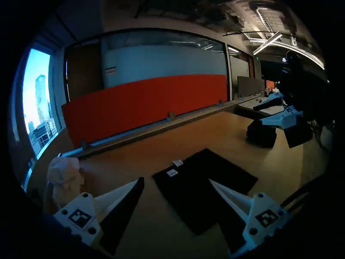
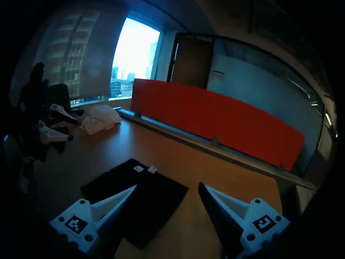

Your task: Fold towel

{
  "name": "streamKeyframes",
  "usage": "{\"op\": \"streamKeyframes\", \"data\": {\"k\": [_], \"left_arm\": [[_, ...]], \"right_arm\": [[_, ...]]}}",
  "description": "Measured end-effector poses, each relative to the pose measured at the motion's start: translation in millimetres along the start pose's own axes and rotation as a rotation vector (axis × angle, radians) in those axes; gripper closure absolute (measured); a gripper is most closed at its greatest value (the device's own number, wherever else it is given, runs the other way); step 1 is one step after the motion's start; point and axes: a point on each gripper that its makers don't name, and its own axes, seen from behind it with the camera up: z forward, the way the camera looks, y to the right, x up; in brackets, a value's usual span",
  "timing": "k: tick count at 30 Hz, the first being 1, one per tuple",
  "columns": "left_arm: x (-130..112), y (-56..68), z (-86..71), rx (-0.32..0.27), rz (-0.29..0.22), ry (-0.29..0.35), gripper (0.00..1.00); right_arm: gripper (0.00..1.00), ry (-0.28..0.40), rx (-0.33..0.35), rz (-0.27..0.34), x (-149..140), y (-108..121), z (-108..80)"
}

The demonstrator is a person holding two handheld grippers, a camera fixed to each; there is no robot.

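One black towel (image 1: 202,185) lies flat on the table (image 1: 276,168), low and centre in both views, with two white tags (image 1: 174,168) at its far edge; it seems already doubled over. The left gripper (image 1: 176,180) and the right gripper (image 2: 167,185) hover over its near edge, fingers spread wide, holding nothing. White cloth (image 1: 64,177) sits crumpled at lower left of the left gripper view, below a red panel (image 1: 146,103).

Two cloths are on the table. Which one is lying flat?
The black towel, spread flat on the table; the white cloth is crumpled in a heap.
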Motion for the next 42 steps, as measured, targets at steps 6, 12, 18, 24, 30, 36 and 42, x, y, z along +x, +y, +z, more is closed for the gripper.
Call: {"op": "streamKeyframes", "data": {"k": [6, 12, 18, 24, 30, 36, 42], "left_arm": [[-33, 14.0, 15.3, -0.030, 0.015, -0.052, 0.00], [-63, 25.8, 27.8, -0.061, 0.020, -0.099, 0.00], [-92, 31.9, 37.1, -0.084, 0.026, -0.150, 0.00], [-117, 37.6, 44.1, -0.113, 0.021, -0.206, 0.00], [-140, 46.5, 50.9, -0.143, 0.019, -0.258, 0.00], [-159, 55.4, 58.9, -0.170, 0.015, -0.301, 0.00], [-178, 63.2, 63.4, -0.195, 0.011, -0.359, 0.00]], "right_arm": [[0.00, -0.061, 0.040, -0.008, -36, -15, 13.0], [0.00, -0.112, 0.079, -0.017, -69, -30, 23.7], [0.00, -0.171, 0.108, -0.012, -103, -43, 31.8], [0.00, -0.225, 0.132, -0.004, -131, -54, 37.1], [0.00, -0.278, 0.156, -0.012, -157, -62, 39.3], [0.00, -0.324, 0.181, -0.006, -179, -68, 39.2], [0.00, -0.366, 0.202, 0.001, -197, -72, 37.6]]}}
